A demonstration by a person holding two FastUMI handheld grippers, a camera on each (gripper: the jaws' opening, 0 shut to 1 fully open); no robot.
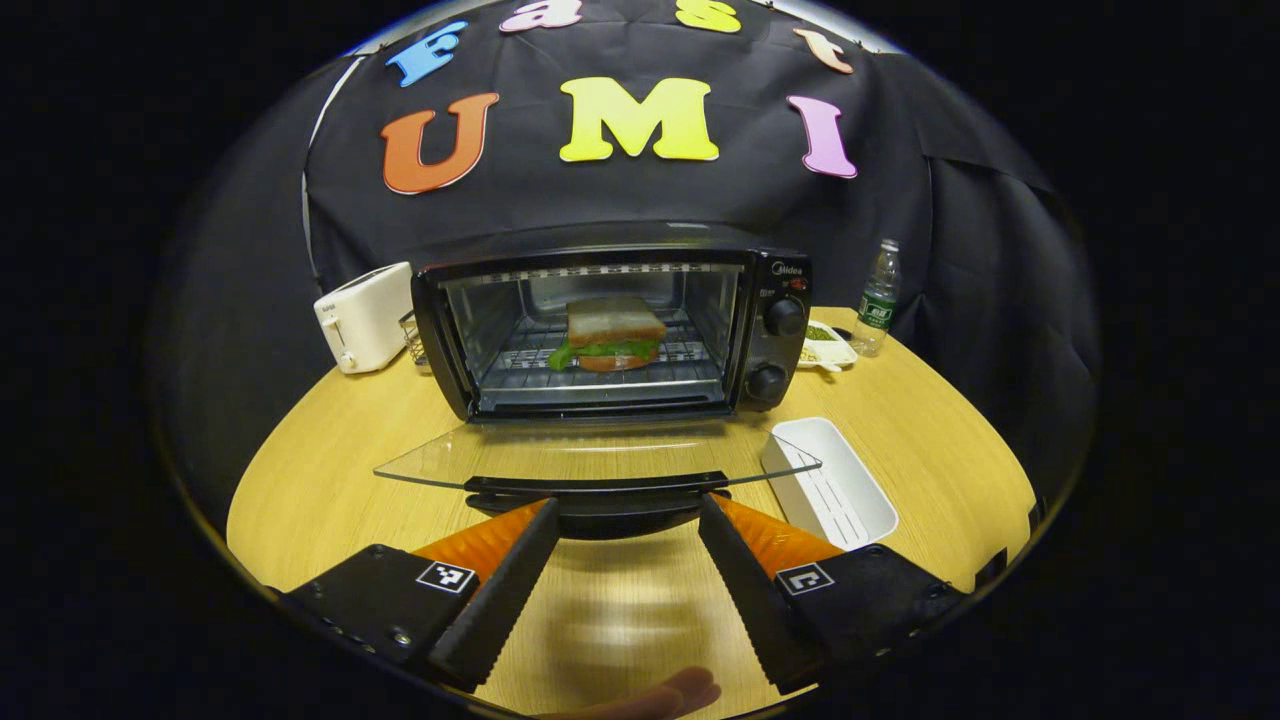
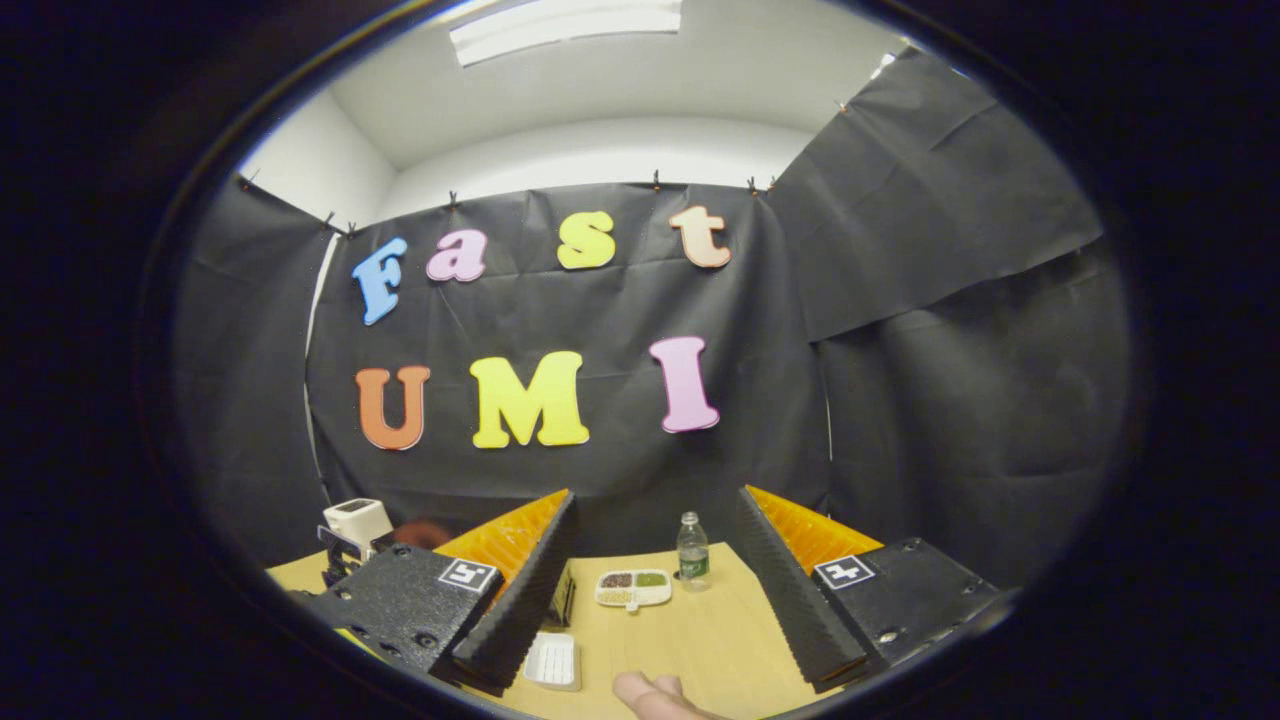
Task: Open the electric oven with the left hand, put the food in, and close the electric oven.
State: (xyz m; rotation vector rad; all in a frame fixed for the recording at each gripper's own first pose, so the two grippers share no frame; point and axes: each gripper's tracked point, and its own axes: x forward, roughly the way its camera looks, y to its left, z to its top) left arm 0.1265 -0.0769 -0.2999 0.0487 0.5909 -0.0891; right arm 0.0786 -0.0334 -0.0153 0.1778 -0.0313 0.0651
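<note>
The electric oven point(image 1: 610, 335) sits on the round wooden table point(image 1: 330, 470), and its glass door point(image 1: 590, 460) is folded all the way down, lying flat like a little shelf. The sandwich point(image 1: 612, 335) is already inside, resting on the wire rack point(image 1: 600, 375) in the middle. The door is glass, so it is hard and smooth and could crack if it bangs shut. It swings on a hinge at the bottom, so it should lift easily. The best place to hold it is the dark handle point(image 1: 598, 487) along its front edge. In the left gripper view, the left gripper point(image 1: 625, 510) has its fingers spread wide and holds nothing. The handle is just in front of the tips, in the gap between them, but I cannot tell if they touch it. In the right gripper view, the right gripper point(image 2: 655, 505) is lifted up and also wide open with nothing in it. It is well away from the oven. A white tray point(image 1: 835, 490) lies near the door's right corner.
</note>
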